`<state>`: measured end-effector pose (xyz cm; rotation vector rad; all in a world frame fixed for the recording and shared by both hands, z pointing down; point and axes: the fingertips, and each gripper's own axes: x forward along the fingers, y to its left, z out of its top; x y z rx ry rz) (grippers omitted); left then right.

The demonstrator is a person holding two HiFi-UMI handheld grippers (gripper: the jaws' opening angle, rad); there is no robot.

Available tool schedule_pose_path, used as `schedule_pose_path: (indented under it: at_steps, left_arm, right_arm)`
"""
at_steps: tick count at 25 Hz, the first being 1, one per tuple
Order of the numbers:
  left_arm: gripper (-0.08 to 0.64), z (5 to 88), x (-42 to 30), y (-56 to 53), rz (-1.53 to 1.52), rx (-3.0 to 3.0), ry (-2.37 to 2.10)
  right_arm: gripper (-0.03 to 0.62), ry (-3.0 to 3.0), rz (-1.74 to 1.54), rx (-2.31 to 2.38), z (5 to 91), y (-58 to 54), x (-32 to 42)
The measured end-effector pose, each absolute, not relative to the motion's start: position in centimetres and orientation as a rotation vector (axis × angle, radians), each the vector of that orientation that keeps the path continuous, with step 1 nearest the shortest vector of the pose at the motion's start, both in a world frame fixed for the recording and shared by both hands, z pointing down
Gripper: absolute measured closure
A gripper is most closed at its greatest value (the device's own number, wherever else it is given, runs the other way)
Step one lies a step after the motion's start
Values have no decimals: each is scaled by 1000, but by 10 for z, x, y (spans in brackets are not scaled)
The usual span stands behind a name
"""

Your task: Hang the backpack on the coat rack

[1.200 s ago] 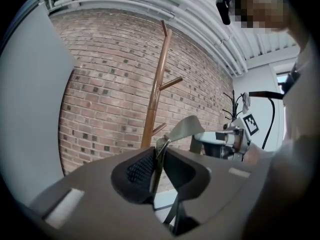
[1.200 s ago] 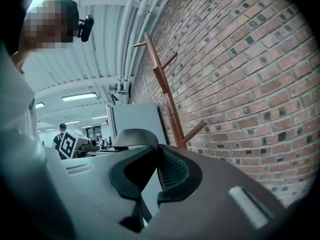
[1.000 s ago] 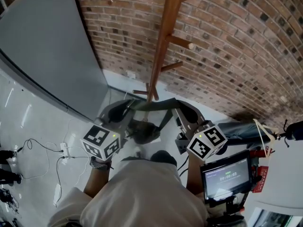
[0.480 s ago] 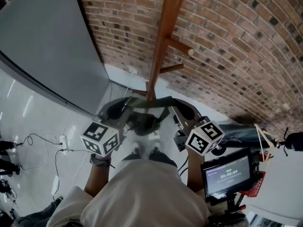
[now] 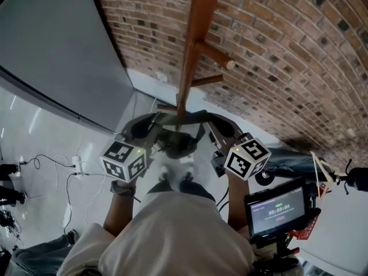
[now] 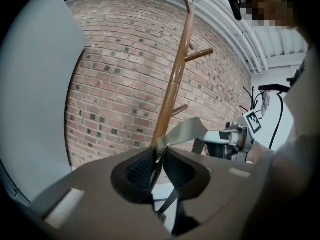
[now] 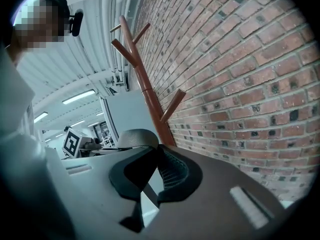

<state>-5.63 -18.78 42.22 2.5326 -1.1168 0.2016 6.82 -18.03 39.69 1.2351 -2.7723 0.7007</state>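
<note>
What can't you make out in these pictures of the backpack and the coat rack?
Coat rack top: cut off by the head view's upper edge.
Backpack body: only a dark patch in head view; the left gripper and right gripper, shut on its strap, block most of it in their own views.
Screen text: too small, head view.

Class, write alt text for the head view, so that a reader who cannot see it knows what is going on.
Seen from above, a person's left gripper and right gripper clamp a grey strap stretched between them, with the dark backpack hanging below it. Just beyond stands a wooden coat rack against a brick wall.
</note>
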Motion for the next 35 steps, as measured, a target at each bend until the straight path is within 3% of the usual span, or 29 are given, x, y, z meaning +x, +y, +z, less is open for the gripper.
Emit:
schedule_pose_path:
  at_steps: [35]
  left_arm:
    - [502,490,-43,-204,341,2400,-1054]
  right_arm:
    - [583,-2629,945,1103,475,-202,64]
